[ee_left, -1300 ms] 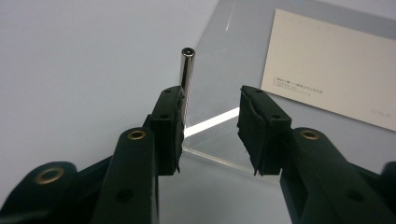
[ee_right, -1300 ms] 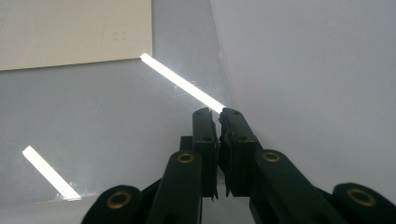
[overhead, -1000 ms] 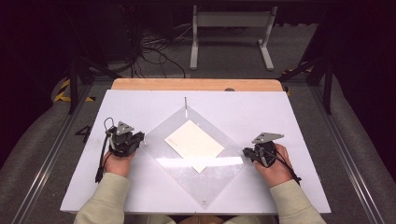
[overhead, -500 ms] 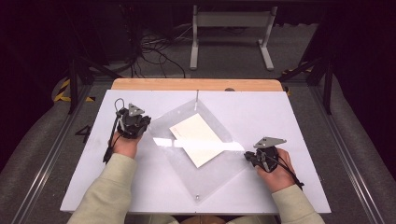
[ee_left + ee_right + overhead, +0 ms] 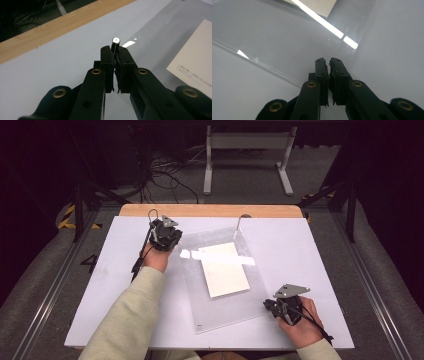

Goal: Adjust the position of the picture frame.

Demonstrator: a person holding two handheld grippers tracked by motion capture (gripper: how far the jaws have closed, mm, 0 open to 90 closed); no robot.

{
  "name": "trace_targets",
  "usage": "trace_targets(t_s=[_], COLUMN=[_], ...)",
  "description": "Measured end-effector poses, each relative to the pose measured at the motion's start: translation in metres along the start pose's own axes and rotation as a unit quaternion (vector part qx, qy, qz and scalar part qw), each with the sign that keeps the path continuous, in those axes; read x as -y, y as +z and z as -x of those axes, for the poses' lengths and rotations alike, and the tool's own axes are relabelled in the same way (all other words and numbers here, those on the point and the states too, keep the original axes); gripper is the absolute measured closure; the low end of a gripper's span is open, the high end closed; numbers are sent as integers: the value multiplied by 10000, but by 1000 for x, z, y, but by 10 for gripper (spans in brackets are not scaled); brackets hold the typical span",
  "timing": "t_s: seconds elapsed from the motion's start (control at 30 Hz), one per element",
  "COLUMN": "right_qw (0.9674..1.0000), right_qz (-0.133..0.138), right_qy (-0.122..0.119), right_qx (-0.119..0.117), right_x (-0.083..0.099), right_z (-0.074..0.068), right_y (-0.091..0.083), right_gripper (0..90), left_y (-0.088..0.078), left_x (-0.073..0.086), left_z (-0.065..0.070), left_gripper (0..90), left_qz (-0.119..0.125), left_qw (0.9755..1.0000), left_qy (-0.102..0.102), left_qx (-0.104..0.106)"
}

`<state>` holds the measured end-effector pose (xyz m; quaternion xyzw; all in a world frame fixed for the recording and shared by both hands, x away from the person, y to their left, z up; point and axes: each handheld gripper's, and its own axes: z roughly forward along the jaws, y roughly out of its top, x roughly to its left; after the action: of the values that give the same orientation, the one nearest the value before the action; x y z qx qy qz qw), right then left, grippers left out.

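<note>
A clear plastic sheet (image 5: 227,307) lies on the white table (image 5: 325,255) with a cream card (image 5: 224,270) on its middle. My left gripper (image 5: 174,241) is shut on the sheet's far left corner. In the left gripper view, the left gripper (image 5: 115,51) pinches the sheet (image 5: 155,42) just behind a small metal stud (image 5: 115,40), with the card (image 5: 195,62) at the right. My right gripper (image 5: 269,306) is shut on the near right corner. In the right gripper view, the right gripper (image 5: 329,61) clamps the sheet's edge (image 5: 287,37).
A thin metal pin (image 5: 239,225) stands at the sheet's far corner, and a small stud (image 5: 200,325) marks its near corner. A wooden strip (image 5: 210,210) borders the table's far edge. Cables and a metal stand (image 5: 245,150) lie on the dark floor beyond.
The sheet has turned clockwise with both grippers holding it. My left hand moved away toward the far edge; my right hand moved toward the near edge.
</note>
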<state>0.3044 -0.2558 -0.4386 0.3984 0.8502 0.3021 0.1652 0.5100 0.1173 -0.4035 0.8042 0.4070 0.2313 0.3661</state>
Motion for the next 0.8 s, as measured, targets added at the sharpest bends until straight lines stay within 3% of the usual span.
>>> trace_targets(t_s=[0.27,0.47,0.8], right_qw=[9988,9982,9980], right_qz=[-77,-51,-73], right_qy=[196,155,108], right_qx=[-442,-574,-619], right_x=[20,27,28], right_z=[-19,-27,-28], right_y=[-18,-23,-24], right_gripper=[843,843,843], left_y=[31,34,31], left_x=[4,3,7], left_z=[17,24,24], left_gripper=[851,850,852], left_qz=[-141,-88,-110], left_qw=[9992,9989,9987], left_qy=[-37,-4,41], left_qx=[369,461,498])
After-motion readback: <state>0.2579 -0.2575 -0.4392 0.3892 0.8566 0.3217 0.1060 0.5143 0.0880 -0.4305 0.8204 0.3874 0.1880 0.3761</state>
